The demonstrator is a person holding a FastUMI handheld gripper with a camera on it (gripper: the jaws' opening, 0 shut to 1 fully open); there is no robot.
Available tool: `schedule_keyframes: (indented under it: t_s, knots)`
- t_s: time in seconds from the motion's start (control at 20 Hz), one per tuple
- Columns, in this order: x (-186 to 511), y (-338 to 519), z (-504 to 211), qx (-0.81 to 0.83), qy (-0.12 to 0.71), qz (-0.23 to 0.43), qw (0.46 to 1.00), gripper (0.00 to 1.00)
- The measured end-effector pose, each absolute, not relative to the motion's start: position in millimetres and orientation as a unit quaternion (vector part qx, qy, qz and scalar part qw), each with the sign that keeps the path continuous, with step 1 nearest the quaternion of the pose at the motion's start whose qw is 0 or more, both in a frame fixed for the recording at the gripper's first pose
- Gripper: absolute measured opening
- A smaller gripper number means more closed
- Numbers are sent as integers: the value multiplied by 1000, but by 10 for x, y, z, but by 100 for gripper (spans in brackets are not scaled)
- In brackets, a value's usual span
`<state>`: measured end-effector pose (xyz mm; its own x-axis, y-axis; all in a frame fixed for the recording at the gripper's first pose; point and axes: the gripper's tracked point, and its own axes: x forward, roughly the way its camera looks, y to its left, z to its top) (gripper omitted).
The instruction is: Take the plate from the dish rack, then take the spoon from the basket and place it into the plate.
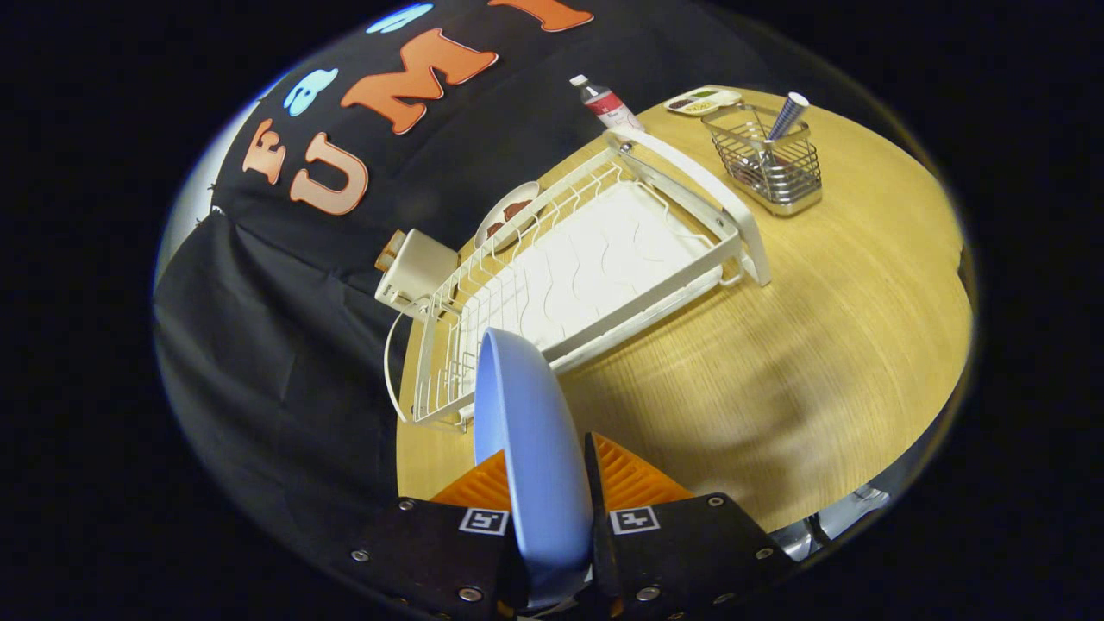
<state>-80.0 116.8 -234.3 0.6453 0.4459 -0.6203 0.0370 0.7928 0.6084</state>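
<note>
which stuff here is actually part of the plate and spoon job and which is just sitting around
Part of the job:
- blue plate, clamped on edge between the fingers of the hand-held gripper
- white dish rack, just ahead
- wire basket beyond the rack
- spoon standing in the basket

Just lying about:
- bottle
- small tray
- white box
- plate of food behind the rack

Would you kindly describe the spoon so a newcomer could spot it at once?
Beyond the white dish rack on the wooden table stands a wire basket. The spoon stands in it, its striped handle poking above the rim. The gripper is shut on the blue plate.
</note>
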Motion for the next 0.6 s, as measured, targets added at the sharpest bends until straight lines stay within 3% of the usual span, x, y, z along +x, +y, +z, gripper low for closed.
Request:
schedule_keyframes:
  t_s: [0.6]
  knots:
    - [-911,1093,-2817,331,436,103,831,29]
